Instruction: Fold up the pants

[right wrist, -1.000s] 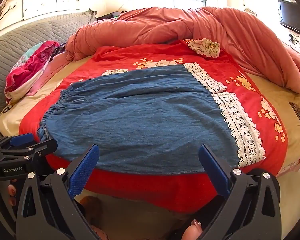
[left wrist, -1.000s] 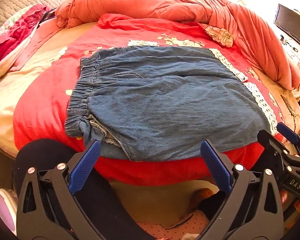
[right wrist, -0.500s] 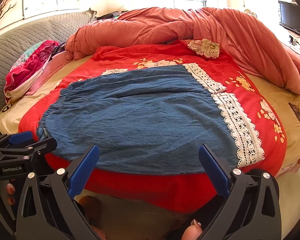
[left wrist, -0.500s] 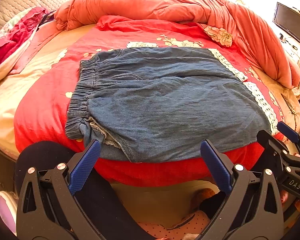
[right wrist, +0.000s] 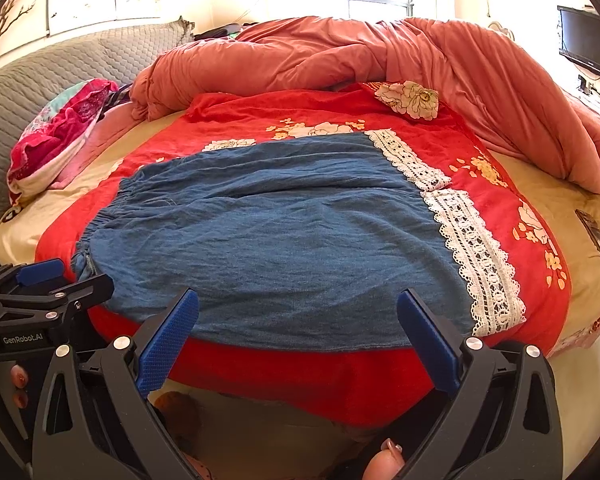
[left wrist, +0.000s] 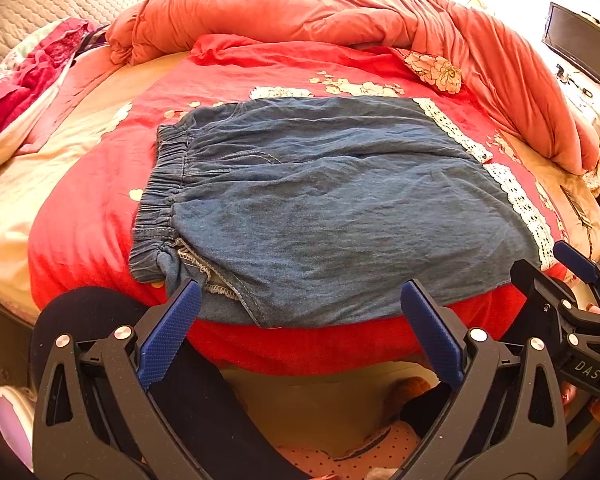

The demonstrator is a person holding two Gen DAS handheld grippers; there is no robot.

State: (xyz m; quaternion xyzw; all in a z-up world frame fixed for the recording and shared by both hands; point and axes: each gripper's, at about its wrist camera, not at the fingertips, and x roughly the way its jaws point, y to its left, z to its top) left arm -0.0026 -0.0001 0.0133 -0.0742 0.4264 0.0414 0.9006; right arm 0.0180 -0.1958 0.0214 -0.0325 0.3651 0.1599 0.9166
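Blue denim pants [left wrist: 320, 208] with an elastic waistband on the left and white lace trim [left wrist: 516, 200] on the right lie flat on a red blanket [left wrist: 80, 216] at the bed's near edge. They also show in the right wrist view [right wrist: 284, 240]. My left gripper [left wrist: 300, 300] is open and empty, just in front of the pants' near edge, toward the waistband corner. My right gripper [right wrist: 298, 308] is open and empty, in front of the near edge toward the lace end. Each gripper shows at the side of the other's view.
A rumpled salmon duvet [right wrist: 380, 56] is piled along the back and right of the bed. Pink and red clothes [right wrist: 56, 136] lie at the far left. A dark screen [left wrist: 580, 44] hangs on the right wall. My dark-clad leg [left wrist: 100, 312] is below the bed edge.
Both grippers have crept slightly toward the pants' near edge and stayed open. The pants have not moved.
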